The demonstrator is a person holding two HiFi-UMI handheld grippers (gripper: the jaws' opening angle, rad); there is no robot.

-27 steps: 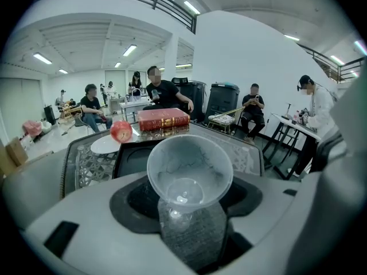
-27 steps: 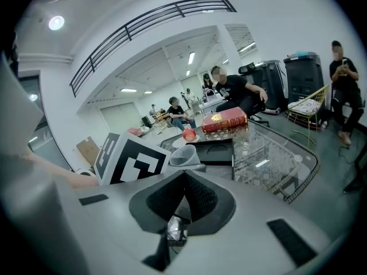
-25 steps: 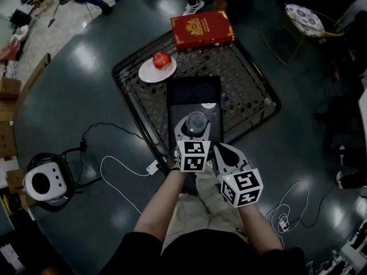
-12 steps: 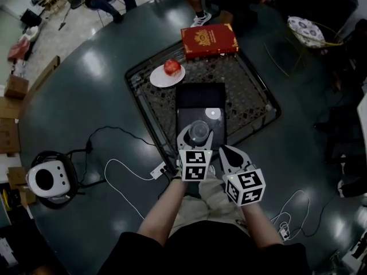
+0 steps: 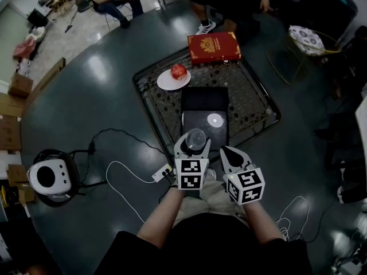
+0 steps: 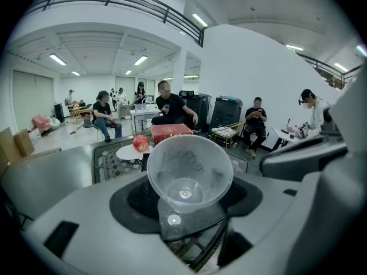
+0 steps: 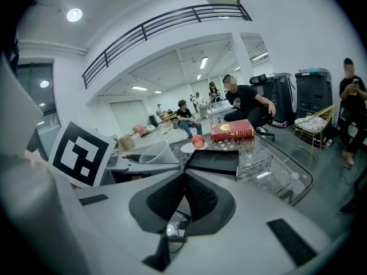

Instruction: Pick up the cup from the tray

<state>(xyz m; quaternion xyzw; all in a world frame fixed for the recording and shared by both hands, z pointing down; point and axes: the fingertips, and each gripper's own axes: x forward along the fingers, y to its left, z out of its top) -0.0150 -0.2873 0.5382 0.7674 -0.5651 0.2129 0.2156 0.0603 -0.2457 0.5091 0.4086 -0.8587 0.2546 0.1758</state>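
Head view with both gripper views. The clear cup [image 5: 195,138] is held off the black tray [image 5: 205,99] between the widely spread jaws of the left hand-held gripper [image 5: 194,144], over the tray's near-left corner as seen from above. The right hand-held gripper [image 5: 228,153] is carried just beside it with its jaws closed together on nothing. The tray is set in the middle of the glass tabletop [image 5: 252,96] toward its near edge, and a pale round disc [image 5: 215,120] is left on it. The tabletop is bounded by a dark raised rim, with bare patterned glass open to the right of the tray. A white plate [image 5: 167,82] bearing a red apple [image 5: 179,71] is placed just beyond the tray's far-left corner, and a red book [image 5: 214,46] lies at the far edge. Only in the head view are the things on the dark floor [image 5: 86,96] shown: a power strip [image 5: 162,172] beside the near-left rim, a white cable [image 5: 123,162] and a white round device [image 5: 46,178] well to the left. In the left gripper view the cup's open mouth is seen facing the camera, with seated people beyond the tabletop. In the right gripper view the cup is seen from the side, next to the left gripper's marker cube [image 7: 81,153].
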